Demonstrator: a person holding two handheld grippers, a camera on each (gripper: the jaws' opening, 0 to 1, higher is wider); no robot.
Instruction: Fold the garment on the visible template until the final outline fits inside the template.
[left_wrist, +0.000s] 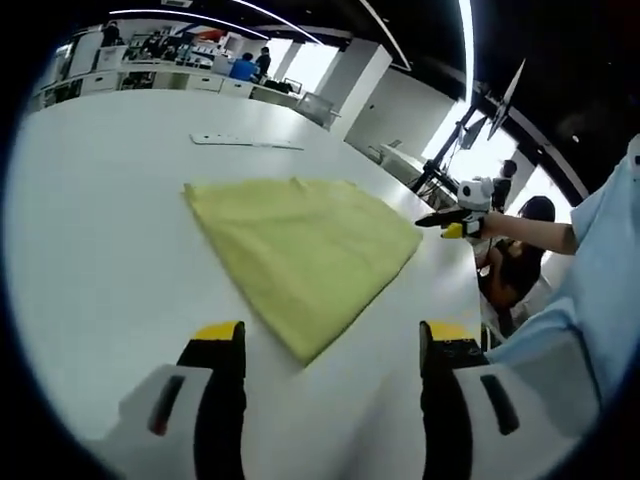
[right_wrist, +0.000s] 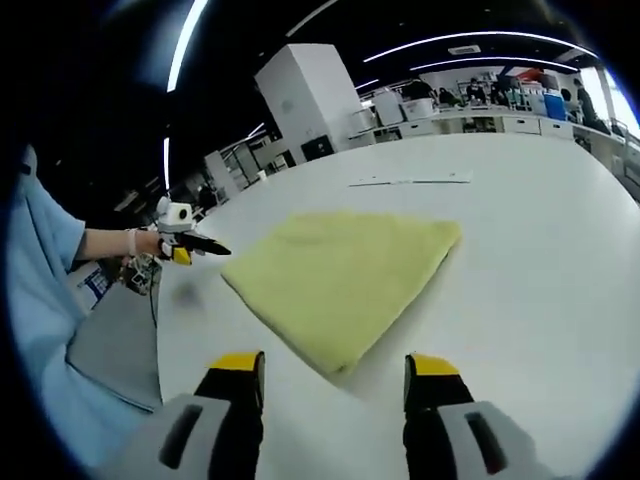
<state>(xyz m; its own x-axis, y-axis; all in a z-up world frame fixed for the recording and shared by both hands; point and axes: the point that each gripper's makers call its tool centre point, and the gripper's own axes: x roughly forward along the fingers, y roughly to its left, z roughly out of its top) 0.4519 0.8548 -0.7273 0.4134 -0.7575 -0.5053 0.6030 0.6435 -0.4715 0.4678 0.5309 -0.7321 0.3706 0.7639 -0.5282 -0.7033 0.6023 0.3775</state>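
Left gripper view: the left hand-held gripper (left_wrist: 332, 345) hangs wide open and empty above the white worktop (left_wrist: 90, 250); the folded yellow garment (left_wrist: 300, 250) lies flat just beyond its jaws.

Right gripper view: the right hand-held gripper (right_wrist: 335, 372) is likewise wide open, holding nothing, near the garment's (right_wrist: 345, 270) closest corner.

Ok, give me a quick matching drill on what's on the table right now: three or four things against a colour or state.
Things:
1. garment
2. table
3. left gripper
4. strip

Matches:
A. white, bare surface
B. open, jaws apart above the table
C. yellow, folded flat
D. thin, pale, lying beyond the garment

Pairs: 1-C, 2-A, 3-B, 4-D
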